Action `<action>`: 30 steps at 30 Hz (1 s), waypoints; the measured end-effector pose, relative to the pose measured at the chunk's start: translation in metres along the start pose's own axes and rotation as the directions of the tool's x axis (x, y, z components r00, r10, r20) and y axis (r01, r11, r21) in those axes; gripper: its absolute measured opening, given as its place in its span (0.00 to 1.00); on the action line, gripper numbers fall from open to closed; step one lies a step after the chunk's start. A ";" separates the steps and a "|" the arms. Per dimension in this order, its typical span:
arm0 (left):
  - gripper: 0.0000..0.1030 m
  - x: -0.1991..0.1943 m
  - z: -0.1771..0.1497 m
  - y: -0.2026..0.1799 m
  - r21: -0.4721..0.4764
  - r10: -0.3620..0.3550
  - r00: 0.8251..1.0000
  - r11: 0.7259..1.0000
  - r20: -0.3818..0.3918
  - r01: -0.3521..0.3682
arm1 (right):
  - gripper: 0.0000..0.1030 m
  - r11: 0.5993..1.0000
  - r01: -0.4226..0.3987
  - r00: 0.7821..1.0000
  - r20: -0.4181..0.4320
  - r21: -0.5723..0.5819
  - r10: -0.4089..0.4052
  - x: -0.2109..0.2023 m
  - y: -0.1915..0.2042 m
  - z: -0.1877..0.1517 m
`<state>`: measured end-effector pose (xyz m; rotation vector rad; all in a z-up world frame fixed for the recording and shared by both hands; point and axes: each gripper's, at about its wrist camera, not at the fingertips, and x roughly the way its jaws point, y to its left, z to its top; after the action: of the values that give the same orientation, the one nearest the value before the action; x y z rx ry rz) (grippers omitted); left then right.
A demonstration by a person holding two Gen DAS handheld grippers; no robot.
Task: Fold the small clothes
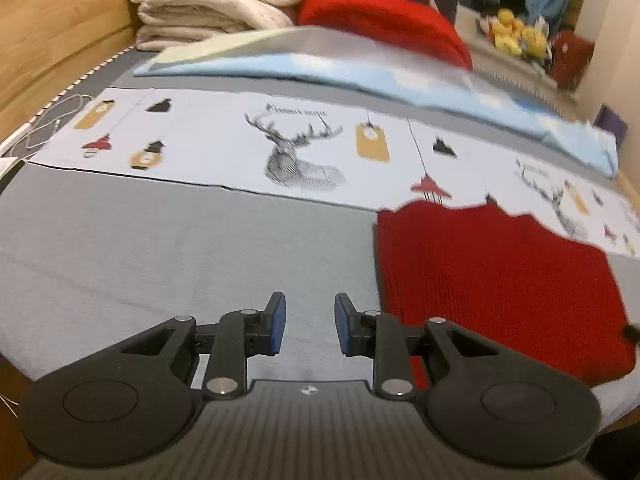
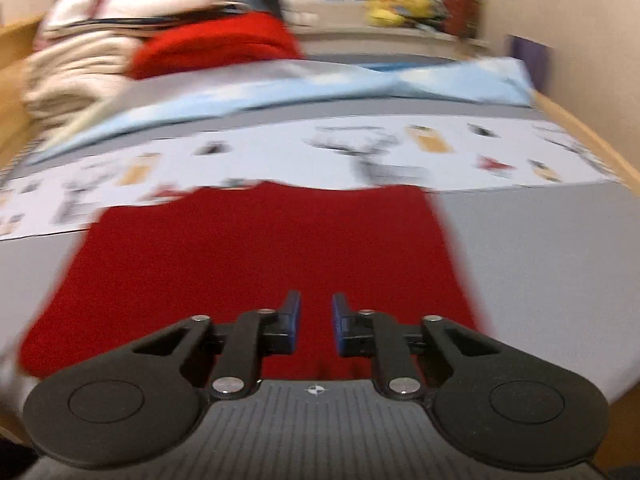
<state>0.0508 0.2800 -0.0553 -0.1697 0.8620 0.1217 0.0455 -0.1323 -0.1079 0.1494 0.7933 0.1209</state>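
A red knitted garment (image 1: 500, 288) lies flat on the grey bed cover (image 1: 160, 240), its far edge overlapping the white deer-print strip (image 1: 288, 148). In the left wrist view it sits to the right of my left gripper (image 1: 310, 320), which hovers open over bare grey cover with nothing between its blue pads (image 1: 278, 320). In the blurred right wrist view the same garment (image 2: 260, 248) fills the middle. My right gripper (image 2: 316, 316) hangs above its near edge, with a narrow gap between its jaws and no cloth between them.
At the back stand a stack of cream blankets (image 1: 208, 0), a red folded item (image 1: 380, 16) and a light blue sheet (image 1: 360, 72). A wooden bed frame (image 1: 52, 32) runs along the left, with a white cable (image 1: 52, 120) beside it. Yellow plush toys (image 1: 516, 32) sit far right.
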 end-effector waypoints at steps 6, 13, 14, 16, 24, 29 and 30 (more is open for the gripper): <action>0.29 -0.021 0.004 0.041 -0.059 -0.011 0.999 0.998 0.035 0.013 | 0.21 0.976 -0.180 0.983 0.012 -0.122 0.183 0.010 0.125 -0.016; 0.29 -0.031 0.010 0.070 -0.085 0.001 0.998 0.996 0.058 0.004 | 0.49 0.908 -0.288 0.957 -0.083 -0.305 0.276 0.025 0.235 -0.048; 0.29 -0.031 0.011 0.073 -0.092 -0.002 0.998 0.996 0.058 0.008 | 0.51 0.895 -0.286 0.958 -0.093 -0.342 0.271 0.027 0.246 -0.053; 0.29 -0.032 0.012 0.077 -0.101 -0.005 0.998 0.995 0.059 0.011 | 0.53 0.867 -0.271 0.963 -0.116 -0.419 0.245 0.030 0.267 -0.065; 0.29 -0.030 0.016 0.077 -0.106 -0.008 0.999 0.994 0.052 0.014 | 0.46 0.679 -0.098 0.995 -0.096 -0.728 0.041 0.058 0.296 -0.102; 0.29 -0.024 0.019 0.066 -0.106 -0.010 0.999 0.994 0.038 0.014 | 0.23 0.641 -0.133 0.991 -0.112 -0.756 0.073 0.053 0.291 -0.094; 0.29 -0.023 0.019 0.062 -0.104 -0.012 0.999 0.994 0.033 0.016 | 0.21 0.671 -0.158 0.987 -0.128 -0.724 0.094 0.050 0.287 -0.081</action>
<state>0.0398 0.3439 -0.0319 -0.2709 0.8222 0.1563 0.0072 0.1648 -0.1482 -0.5822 0.7602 0.5773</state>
